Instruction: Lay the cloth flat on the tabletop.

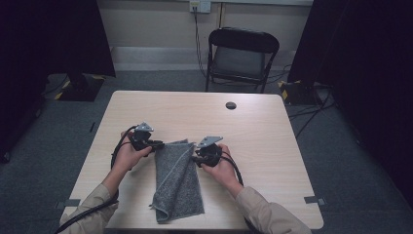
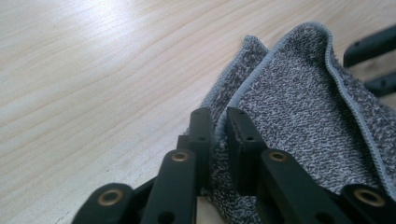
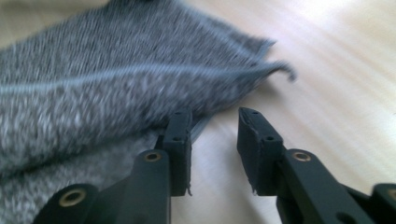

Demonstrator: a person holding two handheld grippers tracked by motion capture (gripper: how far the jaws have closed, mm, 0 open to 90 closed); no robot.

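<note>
A grey towel lies folded lengthwise on the wooden table, running from the middle toward the near edge. My left gripper is at the towel's far left corner. In the left gripper view its jaws stand nearly together, with the towel's light hem pinched between them. My right gripper is at the towel's far right edge. In the right gripper view it stands open; the towel touches the left jaw, and bare table shows in the gap.
A black folding chair stands beyond the table's far edge. A small dark cable hole sits in the tabletop near that edge. The right gripper's jaws show at the top right of the left gripper view.
</note>
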